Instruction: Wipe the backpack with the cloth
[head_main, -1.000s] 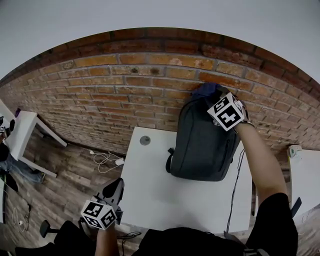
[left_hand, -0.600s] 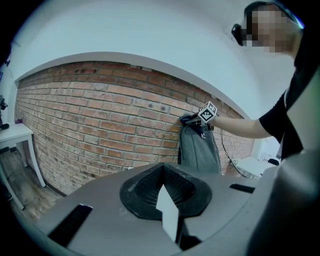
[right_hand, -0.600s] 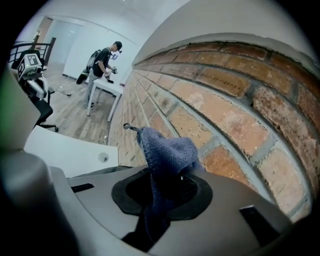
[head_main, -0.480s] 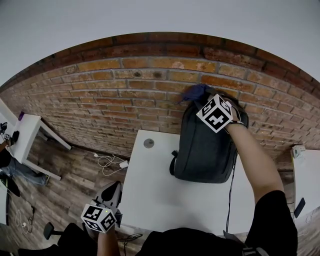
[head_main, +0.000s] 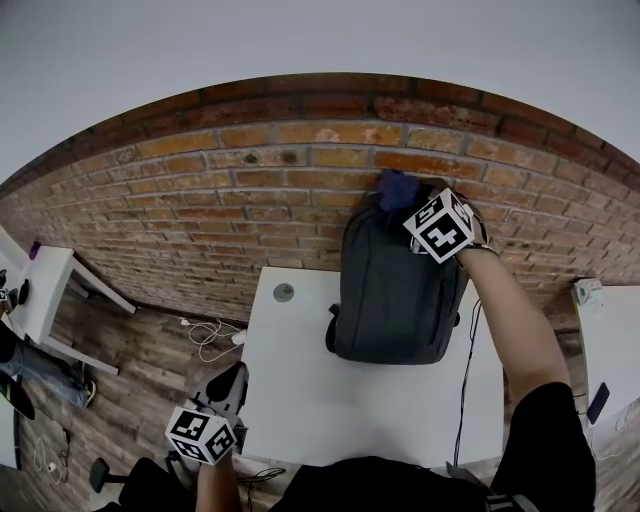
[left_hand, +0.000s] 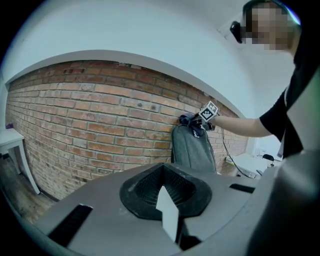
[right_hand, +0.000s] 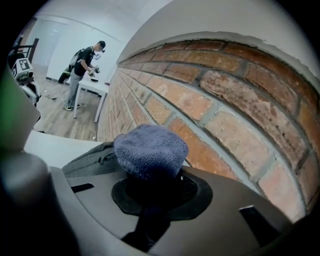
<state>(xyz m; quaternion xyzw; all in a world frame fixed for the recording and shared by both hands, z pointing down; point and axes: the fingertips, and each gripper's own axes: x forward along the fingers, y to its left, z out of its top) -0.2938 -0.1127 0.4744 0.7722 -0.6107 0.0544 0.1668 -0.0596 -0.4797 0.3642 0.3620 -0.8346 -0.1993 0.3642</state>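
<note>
Backpack (head_main: 395, 290) stands upright on white table (head_main: 300, 385), propped against brick wall (head_main: 250, 200), front face exposed for wiping. Right gripper (head_main: 413, 205) clamps bunched blue cloth (head_main: 396, 187) at its top; left gripper (head_main: 232, 378) hangs closed, empty, clear of the work.

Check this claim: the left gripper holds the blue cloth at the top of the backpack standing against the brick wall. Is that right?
Wrong gripper: the right gripper holds the blue cloth at the top of the backpack standing against the brick wall; the right gripper view shows it between the jaws.
</note>
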